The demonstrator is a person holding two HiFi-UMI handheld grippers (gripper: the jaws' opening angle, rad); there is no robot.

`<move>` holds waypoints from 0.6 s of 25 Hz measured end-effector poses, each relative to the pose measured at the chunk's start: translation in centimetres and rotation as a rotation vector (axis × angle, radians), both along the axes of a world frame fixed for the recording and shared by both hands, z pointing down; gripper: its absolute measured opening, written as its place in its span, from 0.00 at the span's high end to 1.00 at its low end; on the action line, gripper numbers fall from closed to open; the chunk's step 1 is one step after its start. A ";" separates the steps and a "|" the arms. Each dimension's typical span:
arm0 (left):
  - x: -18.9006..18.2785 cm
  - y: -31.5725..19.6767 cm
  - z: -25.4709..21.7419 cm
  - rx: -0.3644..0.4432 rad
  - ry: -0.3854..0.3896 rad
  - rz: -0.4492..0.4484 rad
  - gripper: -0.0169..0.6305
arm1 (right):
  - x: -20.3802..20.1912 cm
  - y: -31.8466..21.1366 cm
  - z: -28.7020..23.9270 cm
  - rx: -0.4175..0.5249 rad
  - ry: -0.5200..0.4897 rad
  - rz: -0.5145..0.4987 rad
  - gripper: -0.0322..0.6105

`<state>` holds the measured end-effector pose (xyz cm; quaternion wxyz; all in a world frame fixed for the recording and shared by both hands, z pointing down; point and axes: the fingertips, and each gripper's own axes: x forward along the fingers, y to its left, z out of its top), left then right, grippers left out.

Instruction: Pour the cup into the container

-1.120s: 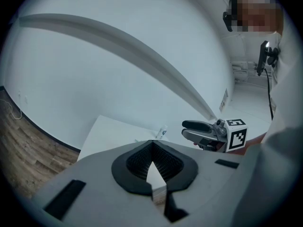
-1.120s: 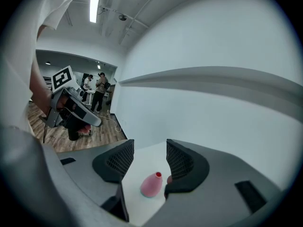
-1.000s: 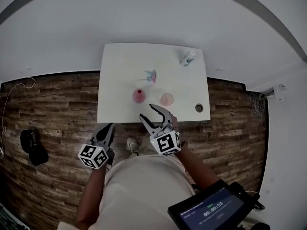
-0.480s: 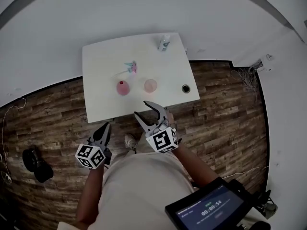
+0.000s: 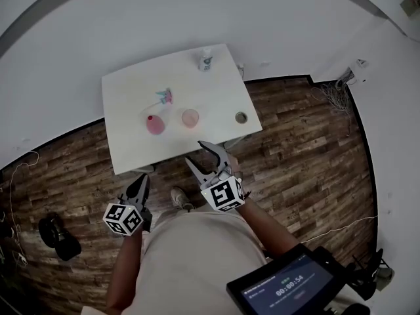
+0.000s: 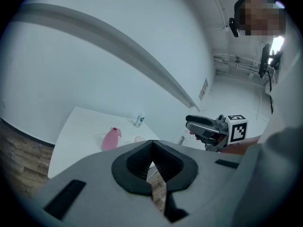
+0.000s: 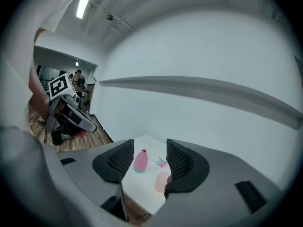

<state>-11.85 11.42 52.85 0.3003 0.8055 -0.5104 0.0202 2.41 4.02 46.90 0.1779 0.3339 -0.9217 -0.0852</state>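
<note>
Cup [image 5: 190,117]: pink, translucent, standing upright on the white table [image 5: 131,146]. Long axis vertical, mouth up. Contents not readable from here.
Container [image 5: 155,125]: pink, flask-shaped, also upright with its narrow neck up. It sits near the cup, at the cup's 9 o'clock in the head view, and the two are apart.

Other items on the table:
- small blue-pink item [image 5: 164,96] at 12–1 o'clock of the container; too small to identify
- white bottle [image 5: 206,60] at the far edge, about 1 o'clock of the cup
- dark round thing [image 5: 241,117] at 3 o'clock of the cup, near the table edge

Right gripper [image 5: 193,151]: jaws partly apart, with nothing between them. It is off the table over the wood floor [image 5: 308,156], at 6 o'clock of the cup, pointing toward 11 o'clock. In the right gripper view the cup and container show far off through the jaw gap.

Left gripper [image 5: 140,180]: jaws closed to the tips and empty. It is at 7 o'clock of the container, well apart from the table, pointing toward 12–1 o'clock.

Tablet [image 5: 282,286] is at 5 o'clock in the head view, with the screen lit.
</note>
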 end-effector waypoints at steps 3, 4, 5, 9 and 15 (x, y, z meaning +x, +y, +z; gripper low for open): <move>2.9 0.6 -0.6 0.006 -0.006 0.022 0.96 | 2.8 1.2 -0.5 0.001 -0.007 0.015 0.61; 3.9 0.9 -0.7 0.006 -0.006 0.027 0.96 | 3.8 1.6 -0.6 0.000 -0.009 0.019 0.61; 5.0 1.2 -0.8 0.005 -0.006 0.031 0.96 | 4.8 2.2 -0.7 -0.002 -0.010 0.022 0.61; 9.3 2.7 -1.4 0.005 0.001 0.031 0.96 | 9.2 4.1 -1.4 -0.003 -0.016 0.034 0.61; 15.1 6.6 -1.4 -0.002 -0.003 0.031 0.96 | 15.3 7.1 -1.8 -0.014 -0.031 0.047 0.61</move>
